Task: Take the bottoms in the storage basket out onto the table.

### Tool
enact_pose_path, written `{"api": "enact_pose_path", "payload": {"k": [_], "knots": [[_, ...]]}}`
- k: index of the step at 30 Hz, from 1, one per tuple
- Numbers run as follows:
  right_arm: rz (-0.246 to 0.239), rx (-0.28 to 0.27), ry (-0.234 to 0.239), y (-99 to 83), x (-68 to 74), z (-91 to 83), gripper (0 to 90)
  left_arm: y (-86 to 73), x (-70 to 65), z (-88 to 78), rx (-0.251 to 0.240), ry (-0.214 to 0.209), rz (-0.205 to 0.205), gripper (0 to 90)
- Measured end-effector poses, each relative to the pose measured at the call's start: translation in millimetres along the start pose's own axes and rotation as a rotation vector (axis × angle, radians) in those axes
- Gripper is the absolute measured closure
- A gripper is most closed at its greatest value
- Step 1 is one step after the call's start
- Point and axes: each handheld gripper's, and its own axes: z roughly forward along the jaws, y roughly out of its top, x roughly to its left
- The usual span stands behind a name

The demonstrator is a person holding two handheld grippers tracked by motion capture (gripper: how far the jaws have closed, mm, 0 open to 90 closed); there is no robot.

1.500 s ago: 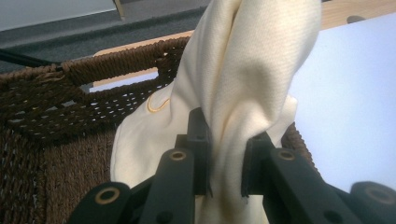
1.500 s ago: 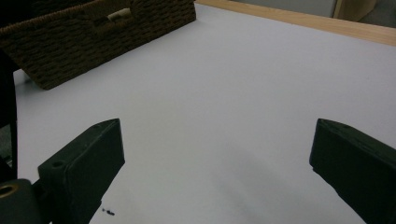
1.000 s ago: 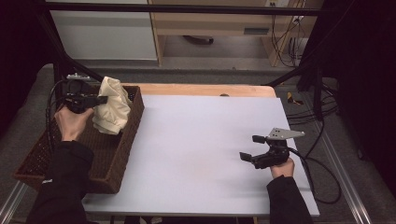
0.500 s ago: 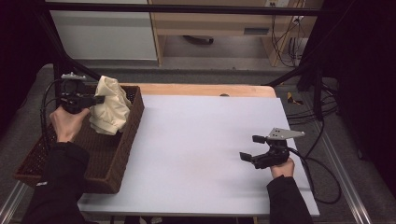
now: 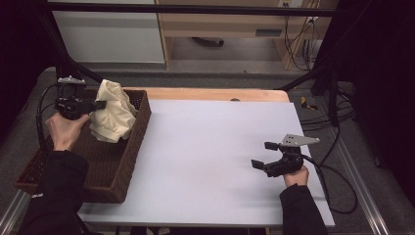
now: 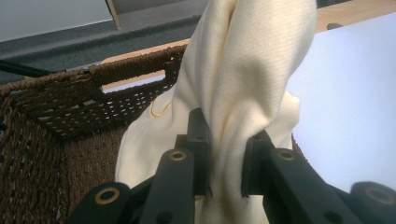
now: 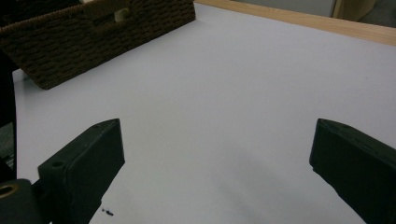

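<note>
A cream cloth (image 5: 113, 113) hangs bunched over the far end of a dark wicker basket (image 5: 112, 166) at the table's left. My left gripper (image 5: 98, 104) is shut on a fold of the cloth (image 6: 243, 93) and holds it up above the basket's floor (image 6: 88, 163). The black jaws pinch the fabric from both sides. My right gripper (image 5: 264, 154) rests low over the white table top (image 5: 205, 147) at the right. It is open, its jaws spread wide with nothing between them, as the right gripper view (image 7: 215, 177) shows.
The basket (image 7: 93, 32) takes up the table's left edge. A wooden strip (image 5: 210, 94) runs along the table's far edge. Cables (image 5: 337, 191) trail off the right side. A cabinet and shelving stand behind the table.
My left gripper has drifted slightly left and up with the cloth still in its grip. The right gripper has stayed put.
</note>
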Motion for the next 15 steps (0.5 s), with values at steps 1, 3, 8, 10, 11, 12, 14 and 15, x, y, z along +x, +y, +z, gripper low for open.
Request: {"api": "enact_pose_path", "payload": {"k": [1,3,8,10,11,12,14,15], "knots": [[0.000,0.000,0.000,0.0,0.0,0.0,3.7,0.1,0.0,-0.6,0.000,0.000,0.000,77.6],[0.001,0.002,-0.001,0.0,0.0,0.1,3.7,0.2,0.0,-2.2,-0.002,-0.003,-0.002,77.6],[0.000,0.002,-0.001,0.0,-0.1,0.0,3.7,-0.4,0.7,-6.2,0.000,-0.005,-0.003,77.6],[0.000,0.004,-0.001,0.0,0.0,0.1,3.7,-0.9,1.3,-8.1,-0.003,-0.004,-0.005,77.6],[0.001,0.006,0.001,-0.1,0.0,0.2,3.7,-1.1,1.6,-8.8,-0.004,-0.004,-0.006,77.6],[0.001,0.006,0.000,-0.1,0.0,0.2,3.7,-1.4,1.9,-10.1,-0.004,-0.003,-0.006,77.6],[0.001,0.006,-0.001,-0.2,-0.1,0.5,3.7,-1.7,2.3,-11.9,-0.006,-0.005,-0.007,77.6],[0.001,0.005,-0.001,-0.2,-0.1,0.6,3.7,-1.8,2.6,-13.2,-0.006,-0.005,-0.005,77.6]]}}
